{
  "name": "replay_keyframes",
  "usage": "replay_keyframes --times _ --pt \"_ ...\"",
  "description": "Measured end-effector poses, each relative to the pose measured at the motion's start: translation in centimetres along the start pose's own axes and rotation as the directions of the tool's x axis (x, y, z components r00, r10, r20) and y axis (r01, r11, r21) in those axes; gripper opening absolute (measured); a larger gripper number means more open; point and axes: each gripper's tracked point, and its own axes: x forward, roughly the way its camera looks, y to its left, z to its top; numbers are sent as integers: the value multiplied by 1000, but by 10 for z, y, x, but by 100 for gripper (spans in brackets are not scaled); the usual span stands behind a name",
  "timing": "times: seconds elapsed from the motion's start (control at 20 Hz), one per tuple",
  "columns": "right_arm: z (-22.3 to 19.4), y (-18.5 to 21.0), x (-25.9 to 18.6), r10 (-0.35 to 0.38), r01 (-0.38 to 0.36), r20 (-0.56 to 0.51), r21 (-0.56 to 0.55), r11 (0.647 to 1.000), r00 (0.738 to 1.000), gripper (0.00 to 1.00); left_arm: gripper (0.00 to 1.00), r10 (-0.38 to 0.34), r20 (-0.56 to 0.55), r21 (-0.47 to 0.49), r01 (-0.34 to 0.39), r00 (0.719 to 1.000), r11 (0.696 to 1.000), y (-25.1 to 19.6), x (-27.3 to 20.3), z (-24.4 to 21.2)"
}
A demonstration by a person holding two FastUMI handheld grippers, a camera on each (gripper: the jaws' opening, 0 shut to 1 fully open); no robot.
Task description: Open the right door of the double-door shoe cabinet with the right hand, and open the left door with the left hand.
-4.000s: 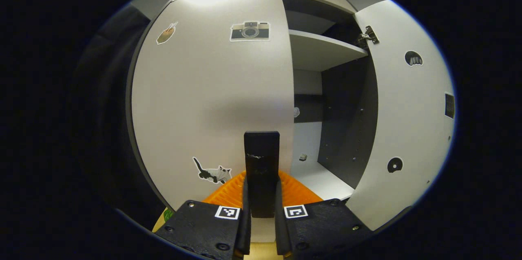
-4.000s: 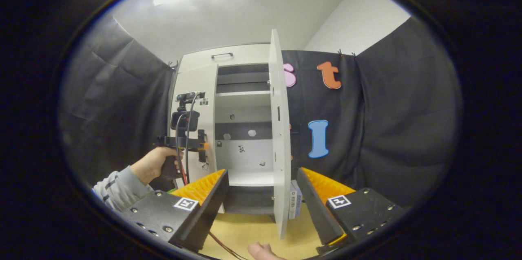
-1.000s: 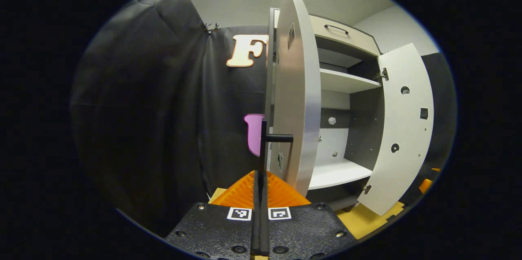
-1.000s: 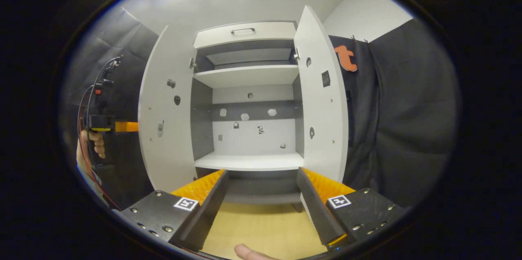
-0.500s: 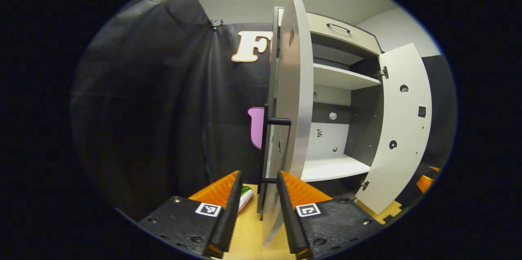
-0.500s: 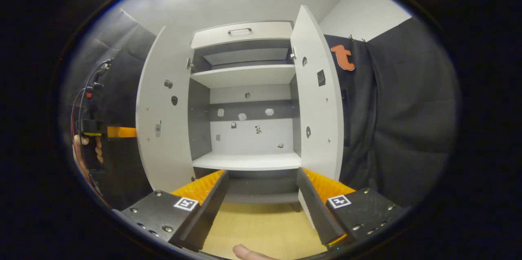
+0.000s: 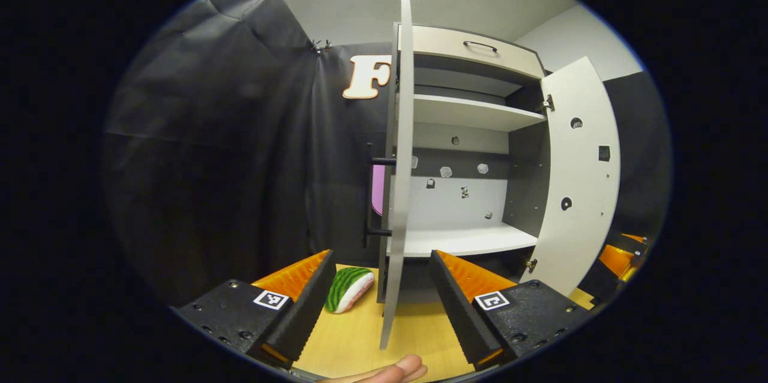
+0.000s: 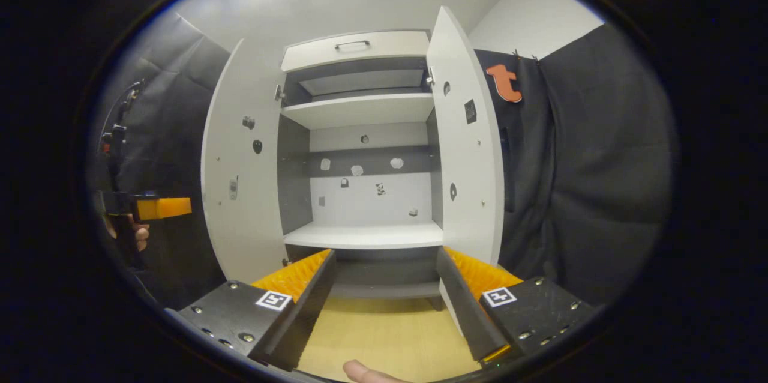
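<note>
Both flat white panel doors of the tall white shoe cabinet (image 8: 360, 131) stand swung wide, so the task looks done. The left gripper (image 7: 378, 299) is spread wide and empty, the left door (image 7: 399, 161) edge-on just ahead between its jaws, its black bar handle (image 7: 369, 197) free. The right gripper (image 8: 384, 299) gapes empty too, the right door (image 8: 465, 149) ahead of its right jaw.

A yellow wooden floor (image 7: 354, 341) is seen ahead of the left gripper (image 7: 379, 287). The shoe cabinet (image 8: 360, 239) is borne on it. A watermelon-patterned toy (image 7: 348, 288) is laid on it just beyond the left finger.
</note>
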Motion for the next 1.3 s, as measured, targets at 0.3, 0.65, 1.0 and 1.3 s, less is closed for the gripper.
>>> replay_keyframes --times 0.3,0.65,1.0,1.3 --pt "-1 -9 -7 7 -7 9 -2 1000 1000 99 96 -66 -1 66 66 998 996 -52 -27 -27" --pt "3 -20 -12 3 -3 20 0 1000 1000 99 96 -110 39 83 106 993 991 -112 -31 -31" --pt "23 -25 -20 -11 13 60 -28 1000 998 99 94 -106 74 39 103 992 994 -135 -26 -23" --pt "24 -22 -24 -4 6 66 -38 999 998 99 96 -139 55 44 137 989 990 -144 -21 -28"
